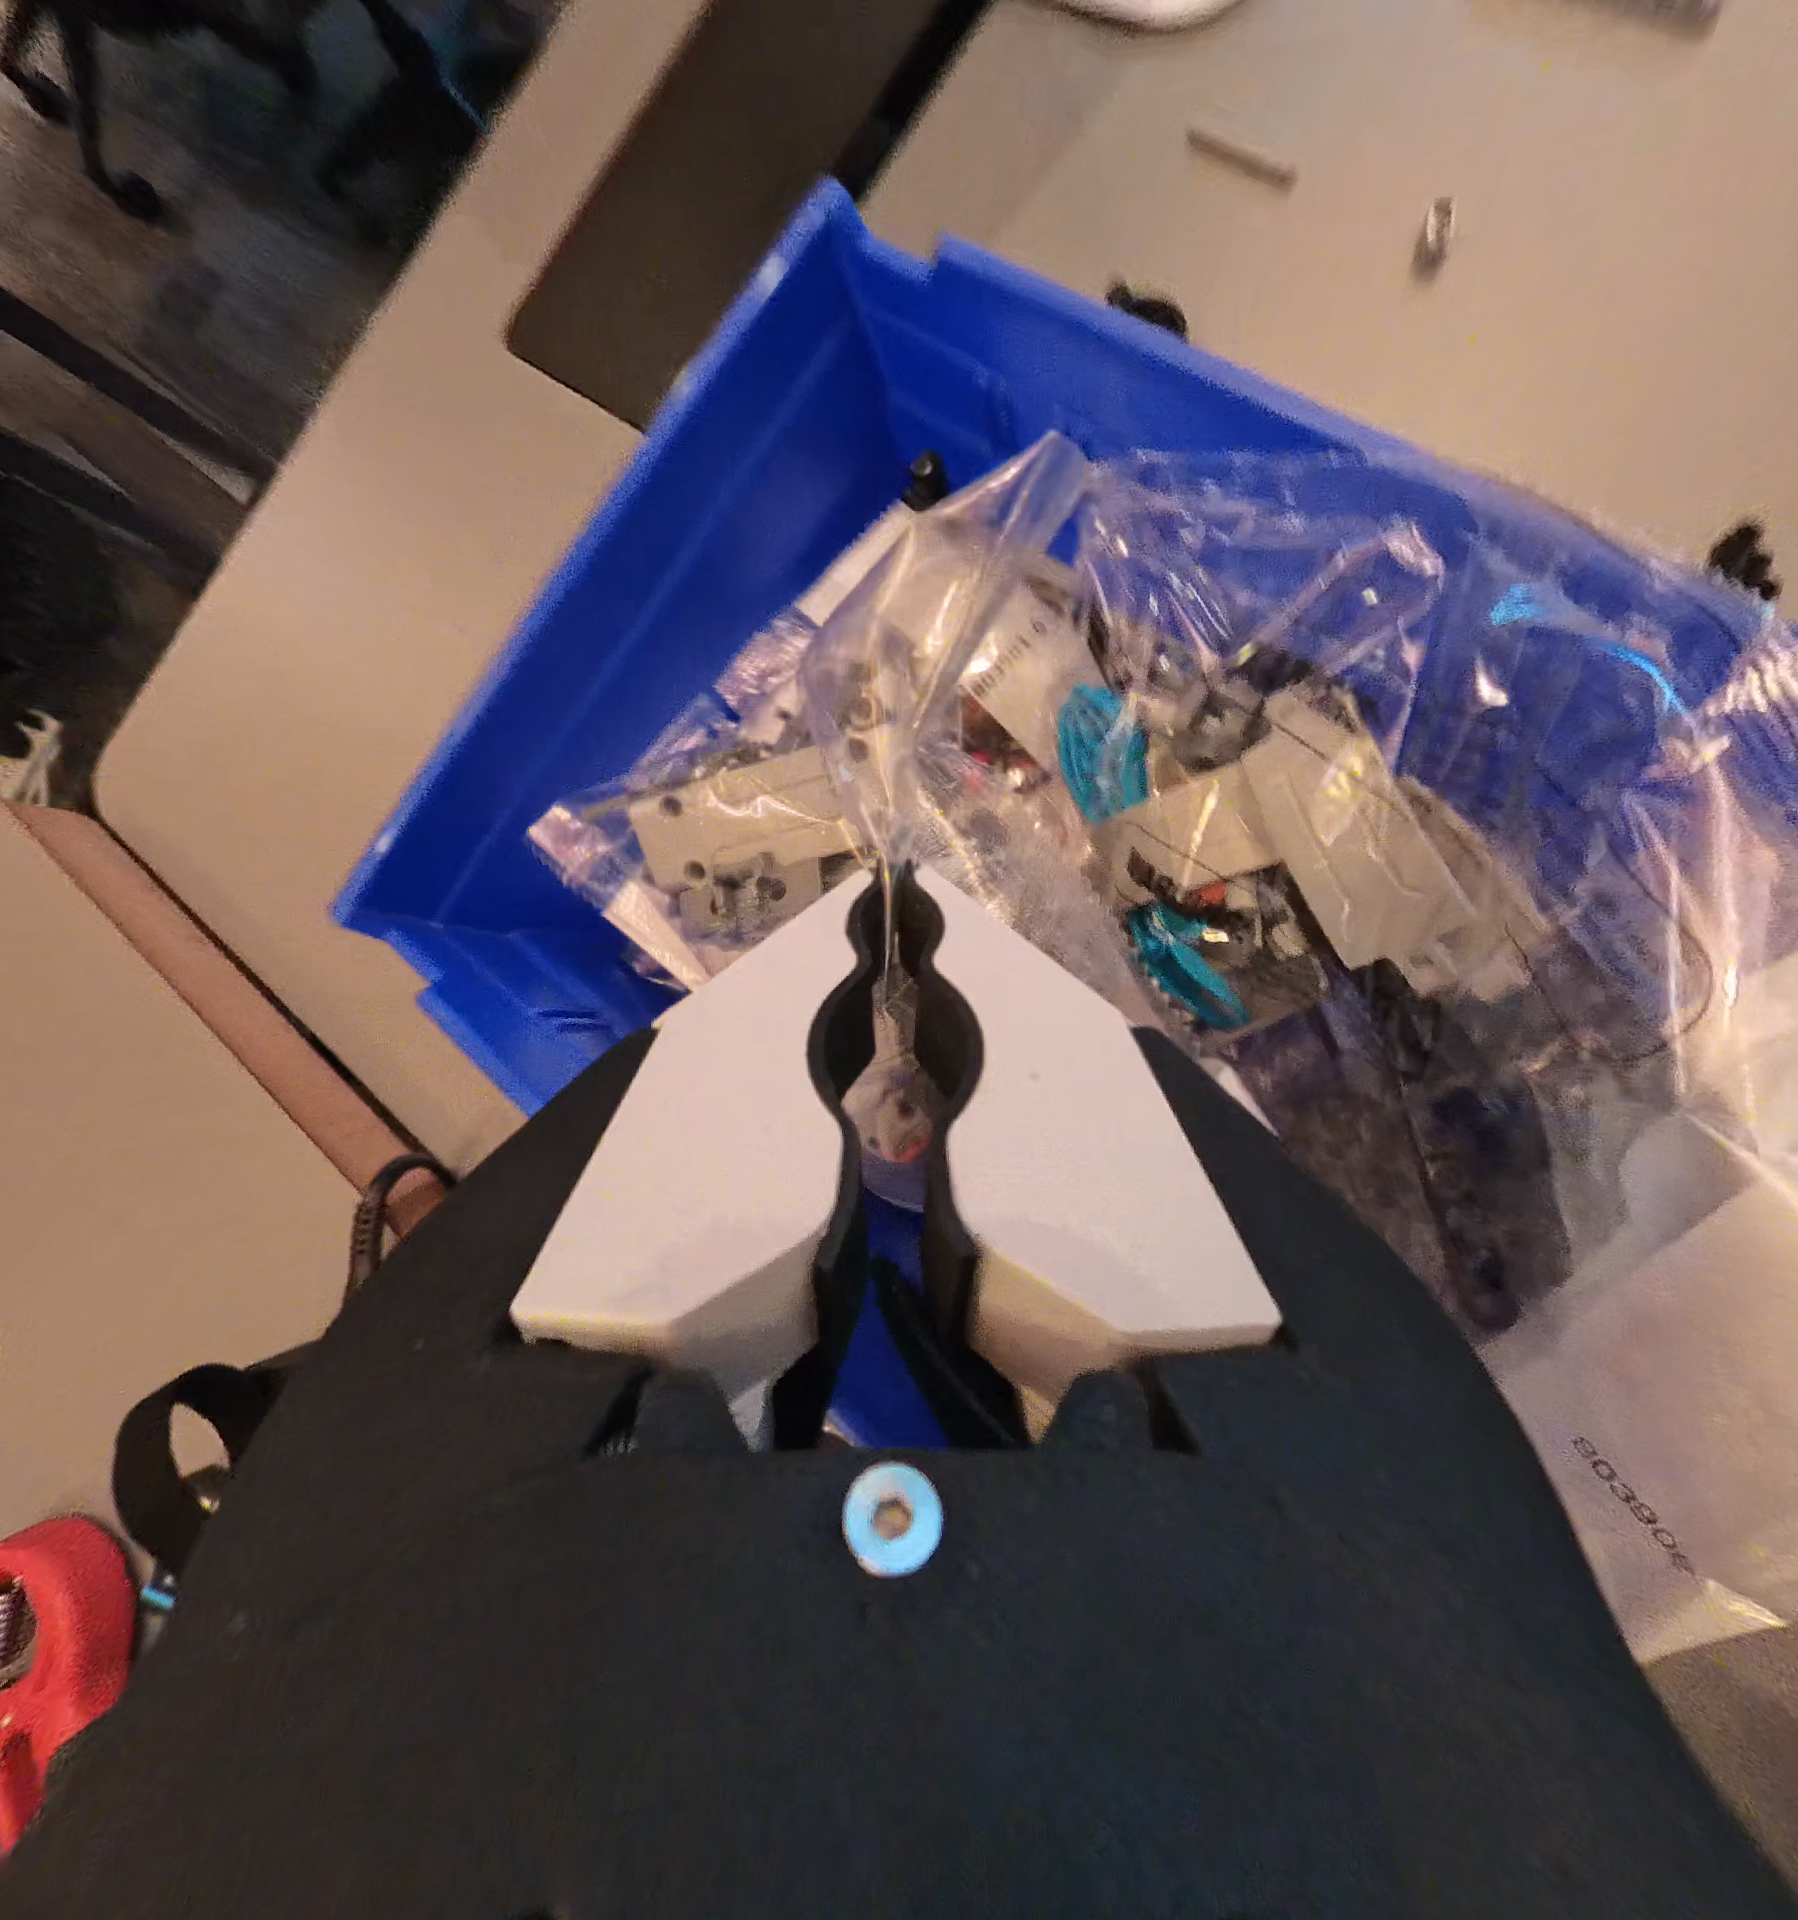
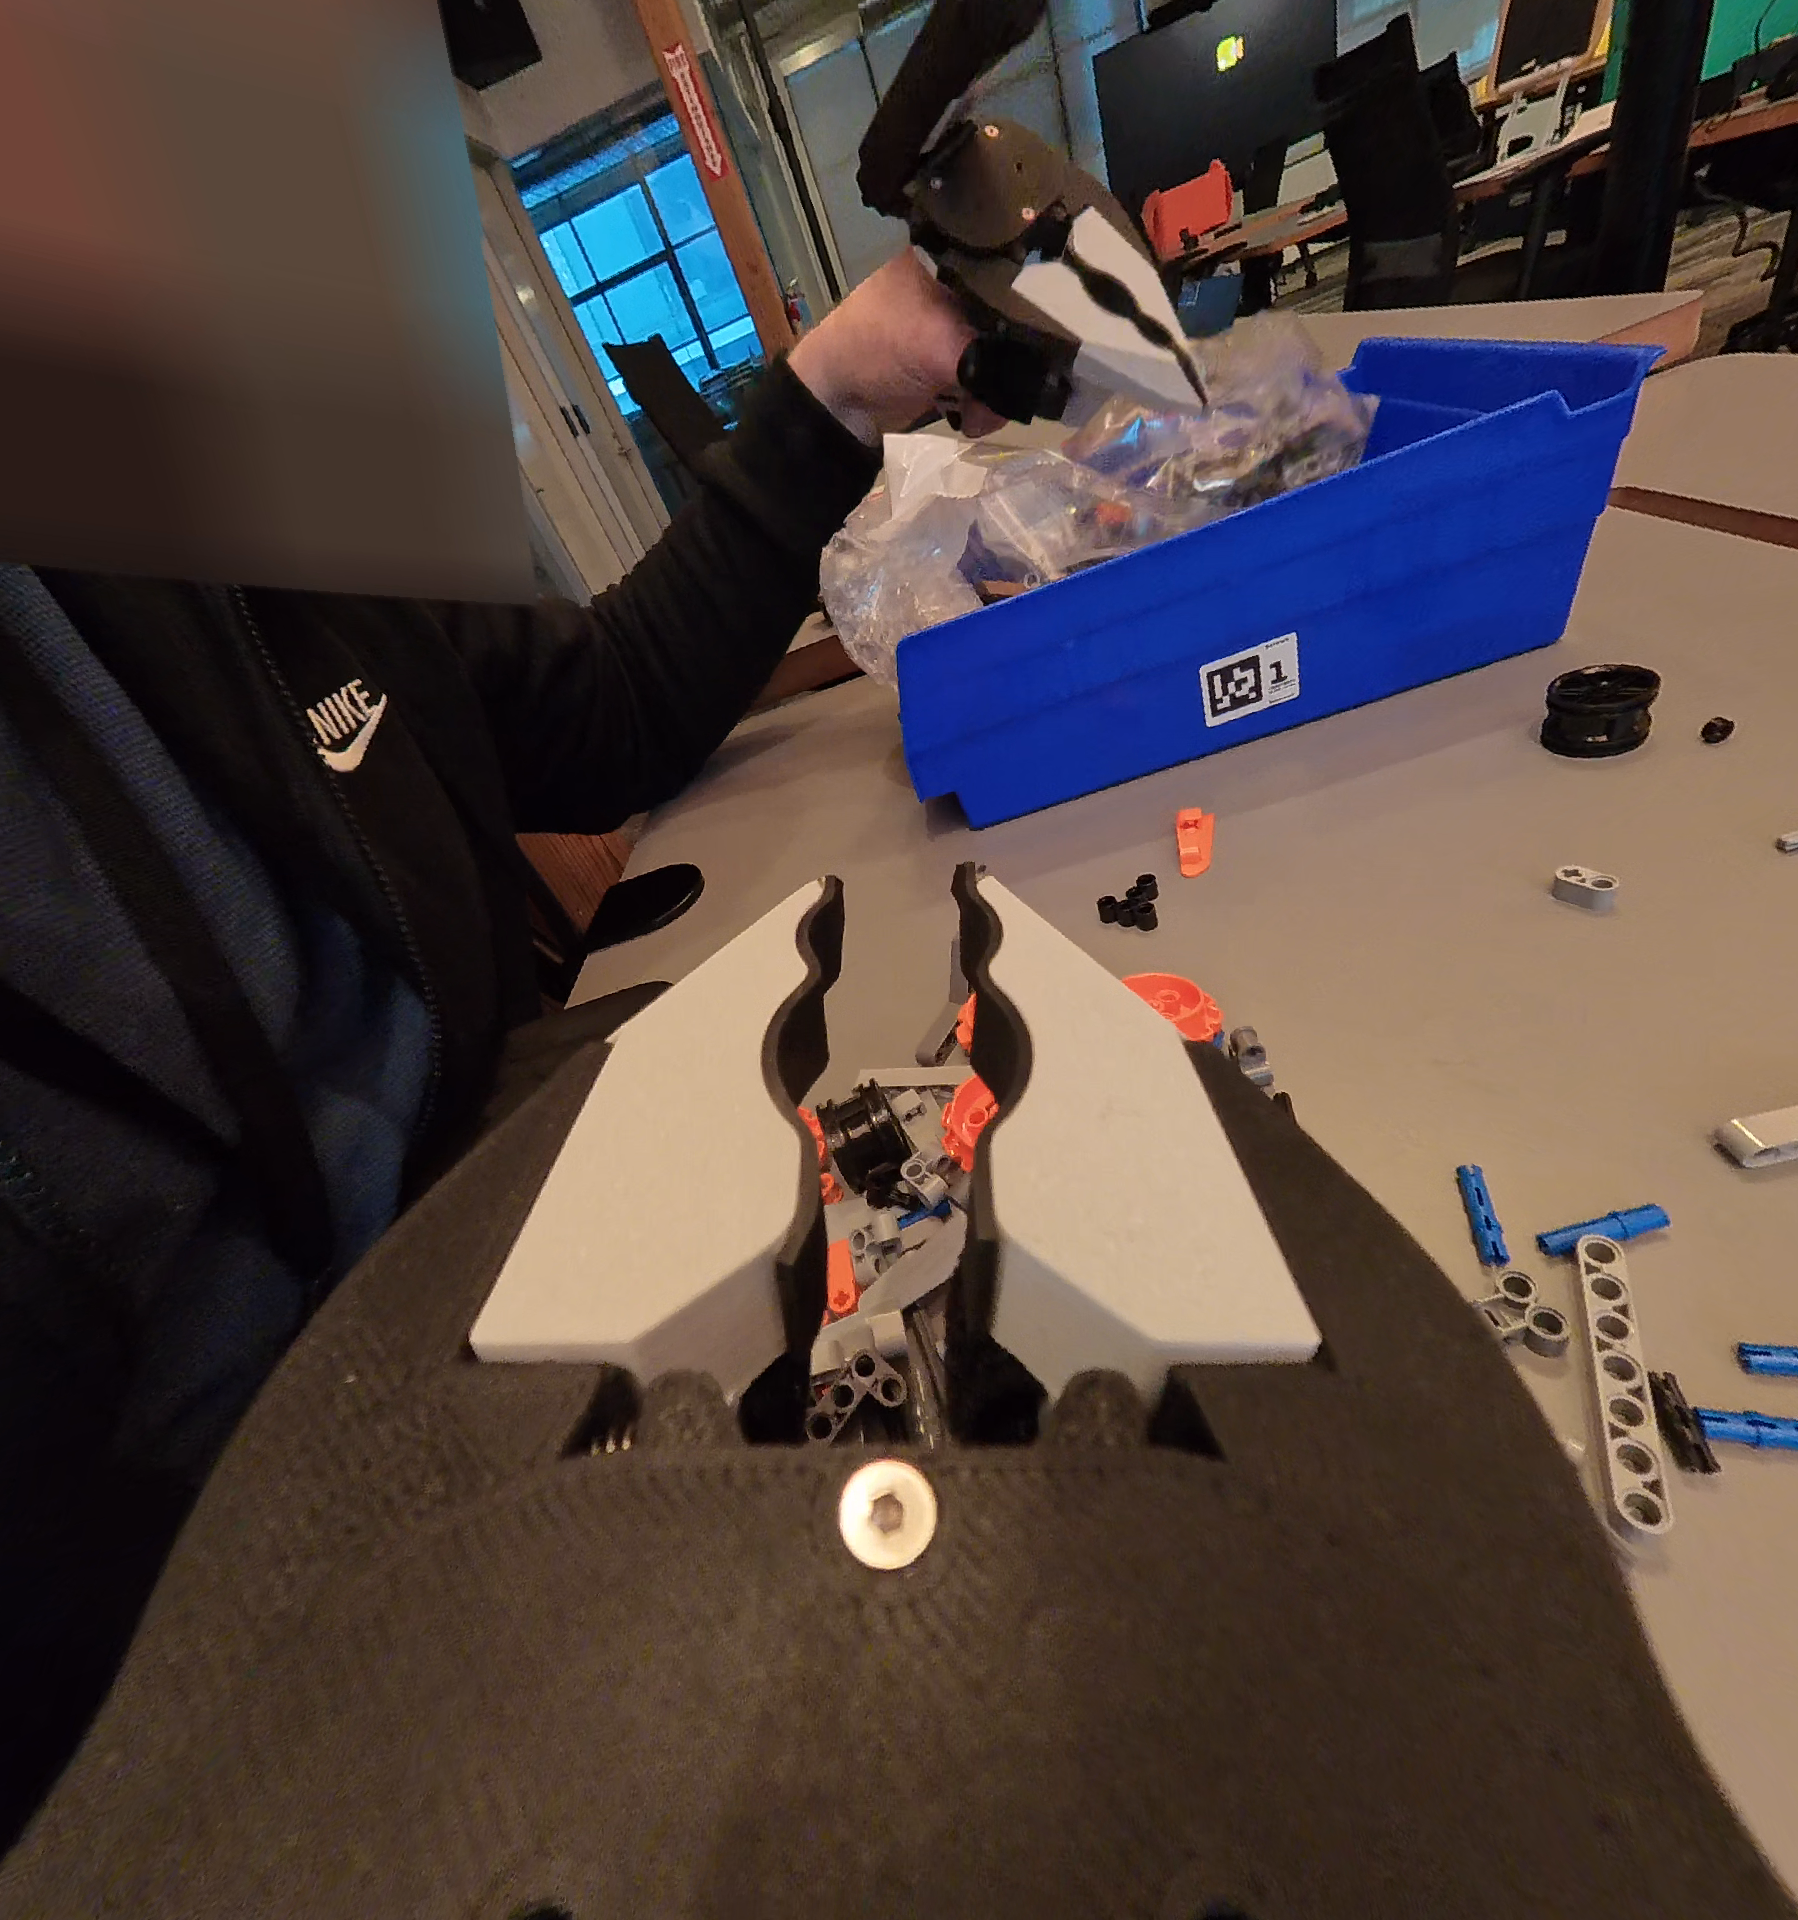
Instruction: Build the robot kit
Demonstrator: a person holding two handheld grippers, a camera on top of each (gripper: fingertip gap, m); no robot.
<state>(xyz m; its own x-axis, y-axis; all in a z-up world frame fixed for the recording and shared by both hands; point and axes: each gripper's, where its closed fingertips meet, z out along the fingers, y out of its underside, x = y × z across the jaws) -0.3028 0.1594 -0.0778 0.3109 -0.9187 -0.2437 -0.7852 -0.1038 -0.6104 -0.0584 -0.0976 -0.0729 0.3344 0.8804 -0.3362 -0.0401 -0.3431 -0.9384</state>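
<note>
My left gripper point(image 1: 897, 883) is shut on the film of a clear plastic bag point(image 1: 1165, 748) full of grey, teal and black building-toy parts. It holds the bag over a blue bin point(image 1: 729, 582). The same gripper point(image 2: 1191, 390) shows in the right wrist view, pinching the bag point(image 2: 1227, 426) above the bin point(image 2: 1290, 623), held by a hand point(image 2: 884, 343). My right gripper point(image 2: 900, 883) is open and empty, low over the grey table point(image 2: 1342, 987), above a pile of orange, grey and black toy parts point(image 2: 874, 1153) seen between its fingers.
More clear bags point(image 2: 905, 561) overhang the bin's near end. Loose parts lie on the table: a black wheel point(image 2: 1599, 709), an orange piece point(image 2: 1194, 840), black connectors point(image 2: 1130, 902), blue pins point(image 2: 1601, 1226), a grey holed beam point(image 2: 1622, 1382). A person sits at left. A red clamp point(image 1: 22, 1652) is nearby. The gap from one gripper's tips to the other's is roughly 35 centimetres. From either gripper's tips it is about 20 centimetres to the orange piece point(image 2: 1194, 840).
</note>
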